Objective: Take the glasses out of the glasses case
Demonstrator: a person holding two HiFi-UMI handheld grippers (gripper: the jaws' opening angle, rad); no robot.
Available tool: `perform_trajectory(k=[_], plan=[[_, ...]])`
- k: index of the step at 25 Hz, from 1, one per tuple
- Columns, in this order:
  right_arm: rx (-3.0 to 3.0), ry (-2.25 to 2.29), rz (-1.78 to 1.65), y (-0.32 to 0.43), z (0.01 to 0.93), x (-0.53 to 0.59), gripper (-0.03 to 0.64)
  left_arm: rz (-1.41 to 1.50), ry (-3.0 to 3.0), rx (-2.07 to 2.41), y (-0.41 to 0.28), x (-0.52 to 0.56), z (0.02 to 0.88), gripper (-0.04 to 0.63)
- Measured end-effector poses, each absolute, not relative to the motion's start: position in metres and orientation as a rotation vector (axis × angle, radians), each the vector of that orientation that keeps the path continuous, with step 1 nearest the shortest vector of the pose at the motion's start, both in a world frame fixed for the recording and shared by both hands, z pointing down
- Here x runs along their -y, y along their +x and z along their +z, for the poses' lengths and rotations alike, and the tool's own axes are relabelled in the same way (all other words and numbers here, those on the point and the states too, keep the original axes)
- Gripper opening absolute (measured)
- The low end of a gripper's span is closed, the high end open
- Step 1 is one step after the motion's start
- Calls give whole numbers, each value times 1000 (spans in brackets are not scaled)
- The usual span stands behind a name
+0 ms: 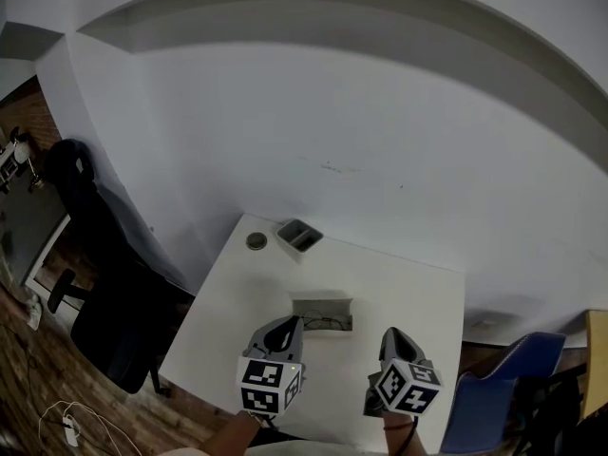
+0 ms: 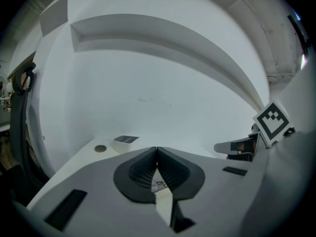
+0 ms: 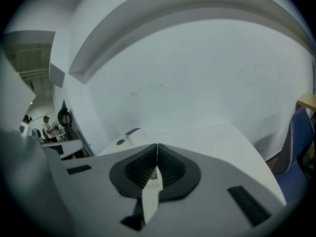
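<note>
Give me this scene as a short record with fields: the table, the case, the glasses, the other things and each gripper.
table: white, against a white wall
glasses case: grey, open, near the table's middle
glasses: thin dark frame, at the case's near edge; whether inside it, cannot tell
grey box: far left part of the table
round object: small, left of the grey box
left gripper: jaws together, holds nothing, near side of the case
right gripper: jaws together, holds nothing, right of the case

The head view looked steeply down at the surface (image 1: 408,293). Both gripper views skimmed low across it, facing the wall (image 1: 361,131).
</note>
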State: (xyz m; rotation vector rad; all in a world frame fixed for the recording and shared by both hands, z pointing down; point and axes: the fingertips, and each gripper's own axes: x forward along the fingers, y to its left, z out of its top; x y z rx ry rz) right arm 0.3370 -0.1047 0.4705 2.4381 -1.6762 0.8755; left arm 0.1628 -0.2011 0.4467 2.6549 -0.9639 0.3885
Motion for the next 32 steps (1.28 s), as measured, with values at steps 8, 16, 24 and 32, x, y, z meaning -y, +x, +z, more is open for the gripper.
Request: perform_trajectory(k=[8,16,24,32], plan=[[1698,2362,899,323,485,123,32,404,2591,1014,145,216,463,17],[1746,2209,915,311,505,142,34,436,2528,1047,127,224,485,18],[1802,1990,863,295,523,159,34,445,2463,1078,113,231,507,18],[1884,1610,811,276,550,166,32,474,2412,1100,96,229,528,18]])
